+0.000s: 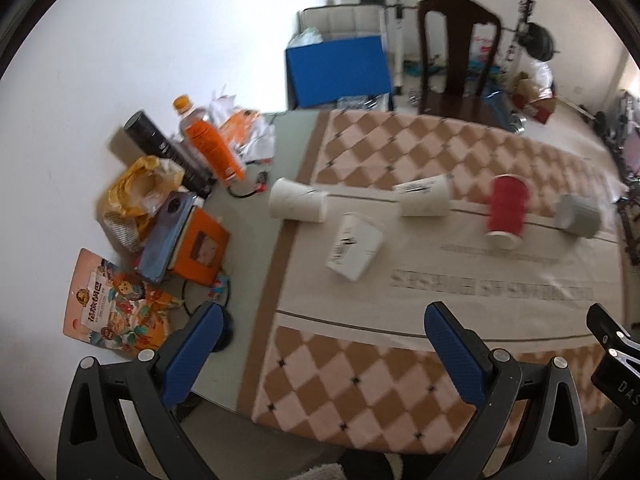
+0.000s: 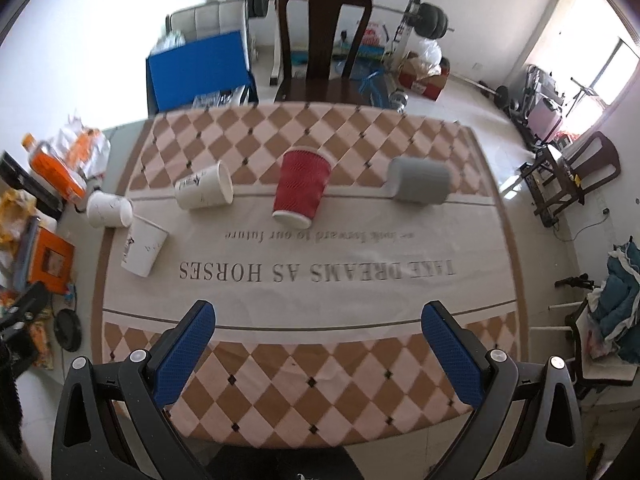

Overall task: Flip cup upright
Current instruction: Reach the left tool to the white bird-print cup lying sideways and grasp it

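Note:
Several cups lie on their sides on the checkered tablecloth (image 2: pixel 320 360). A red ribbed paper cup (image 2: pixel 302 188) lies in the middle; it also shows in the left wrist view (image 1: pixel 507 210). A grey cup (image 2: pixel 418 180) lies to its right, also in the left wrist view (image 1: pixel 580 216). Three white paper cups lie to the left (image 2: pixel 206 191) (image 2: pixel 109 210) (image 2: pixel 143 246). My left gripper (image 1: pixel 324 318) is open and empty above the table's near left part. My right gripper (image 2: pixel 318 316) is open and empty above the near edge, well short of the cups.
Clutter sits at the table's left: an orange bottle (image 1: pixel 210 144), a black cylinder (image 1: pixel 168 148), a yellow bag (image 1: pixel 140 188), an orange box (image 1: pixel 200 250) and a snack packet (image 1: pixel 112 308). A dark wooden chair (image 2: pixel 324 40) stands beyond the far edge, with a blue box (image 2: pixel 200 72) beside it.

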